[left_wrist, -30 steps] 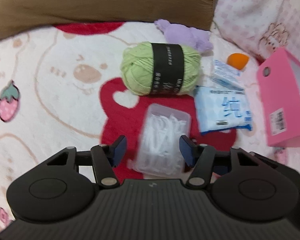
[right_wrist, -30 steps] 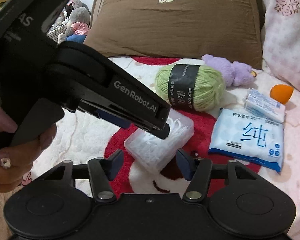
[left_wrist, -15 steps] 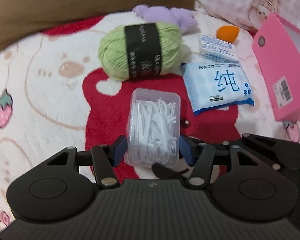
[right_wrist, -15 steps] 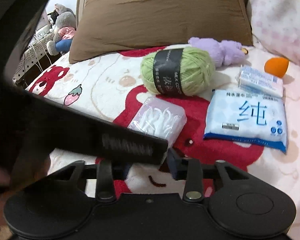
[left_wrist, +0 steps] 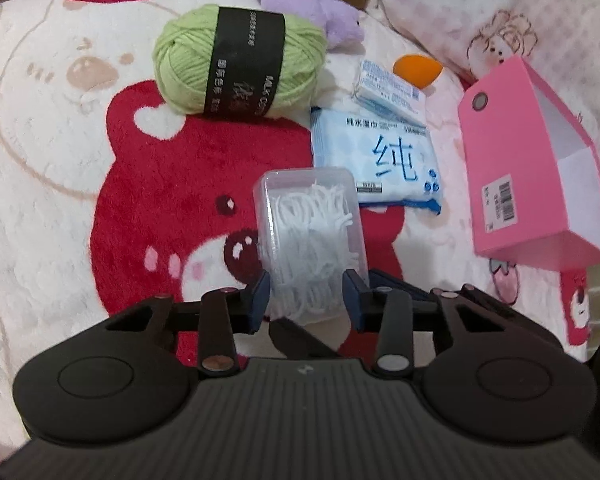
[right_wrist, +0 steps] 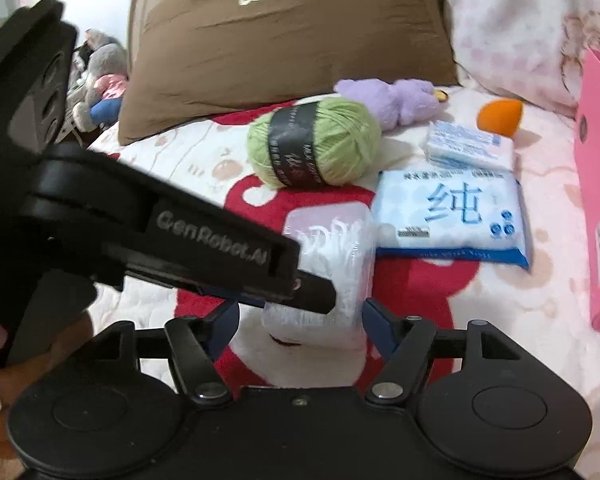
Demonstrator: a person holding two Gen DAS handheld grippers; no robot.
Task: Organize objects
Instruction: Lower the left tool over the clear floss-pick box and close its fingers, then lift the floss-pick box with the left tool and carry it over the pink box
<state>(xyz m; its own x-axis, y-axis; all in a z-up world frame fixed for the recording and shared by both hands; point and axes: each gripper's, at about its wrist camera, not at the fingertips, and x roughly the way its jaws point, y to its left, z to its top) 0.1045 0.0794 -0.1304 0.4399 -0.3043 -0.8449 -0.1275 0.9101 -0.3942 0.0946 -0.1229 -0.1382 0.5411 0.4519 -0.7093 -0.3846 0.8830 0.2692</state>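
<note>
A clear plastic box of white floss picks (left_wrist: 312, 236) lies on the red-and-white bear blanket (left_wrist: 40, 160). My left gripper (left_wrist: 306, 296) has its blue pads pressed on the box's near end, and its jaws are still closing. In the right wrist view that same box (right_wrist: 340, 264) stands tilted up, with the left gripper's black finger (right_wrist: 312, 290) across its side. My right gripper (right_wrist: 300, 326) straddles the box's lower end; its jaws are opening and its pads stay off the box. A hand holds the left gripper at the left edge of this view.
A green yarn ball (left_wrist: 240, 60) and a purple plush (left_wrist: 304, 12) lie beyond the box. To the right are a blue wet-wipe pack (left_wrist: 380, 156), a small tissue pack (left_wrist: 388, 92), an orange sponge (left_wrist: 416, 70) and an open pink box (left_wrist: 536, 168). A brown pillow (right_wrist: 284, 40) stands behind.
The left gripper moved in around the floss box and closed on its near end, tilting it up. The right gripper narrowed under the left one, then spread wide again.
</note>
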